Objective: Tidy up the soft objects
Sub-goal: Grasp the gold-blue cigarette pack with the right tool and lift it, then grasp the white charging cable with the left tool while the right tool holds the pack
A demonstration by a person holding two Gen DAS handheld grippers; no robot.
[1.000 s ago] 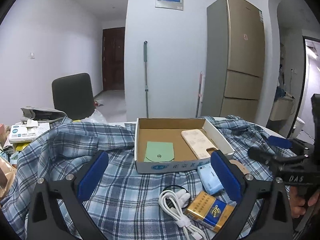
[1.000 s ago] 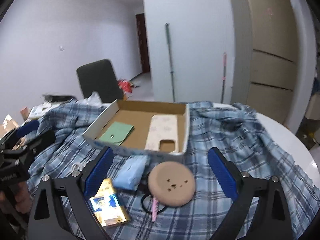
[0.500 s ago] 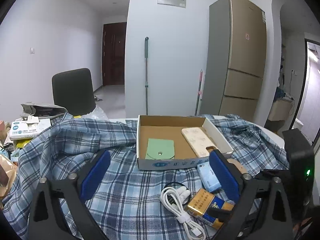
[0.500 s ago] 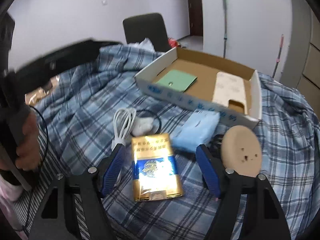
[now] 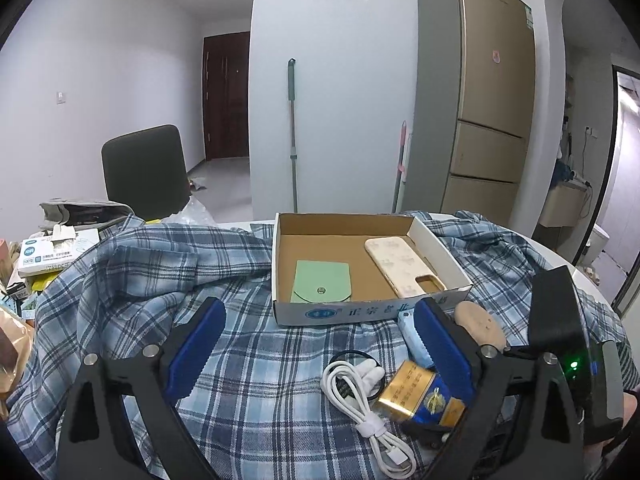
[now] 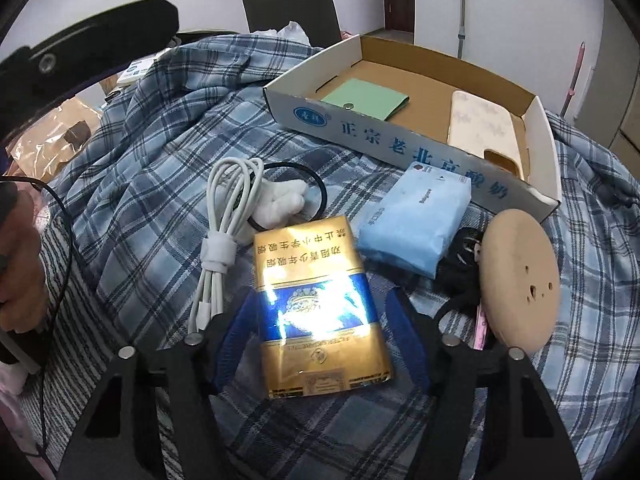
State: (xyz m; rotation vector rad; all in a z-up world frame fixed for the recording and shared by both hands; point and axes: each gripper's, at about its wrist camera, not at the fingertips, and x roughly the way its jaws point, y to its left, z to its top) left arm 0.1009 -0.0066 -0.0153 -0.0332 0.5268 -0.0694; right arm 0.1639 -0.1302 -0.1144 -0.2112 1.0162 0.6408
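Note:
A gold and blue cigarette pack (image 6: 316, 300) lies on the plaid shirt (image 6: 140, 160). My right gripper (image 6: 324, 320) points down over it with its jaws closing and the pack between the blue pads, not clearly pressed. Next to the pack lie a blue tissue pack (image 6: 416, 224), a round beige puff (image 6: 520, 280) and a bundled white cable (image 6: 224, 240). Behind them, a cardboard box (image 5: 372, 312) holds a green pouch (image 5: 322, 282) and a cream phone case (image 5: 400, 264). My left gripper (image 5: 318, 308) hovers open in front of the box, holding nothing.
A black hair tie with a white bit (image 6: 288, 196) lies beside the cable. A person's hand (image 6: 20, 272) holds the left gripper's handle. Papers and boxes (image 5: 56, 252) pile at the table's left; a dark chair (image 5: 144, 172) stands behind.
My right gripper has swung down and to the left, from above the puff to over the cigarette pack, and its jaws have narrowed around it. The left gripper has stayed in place.

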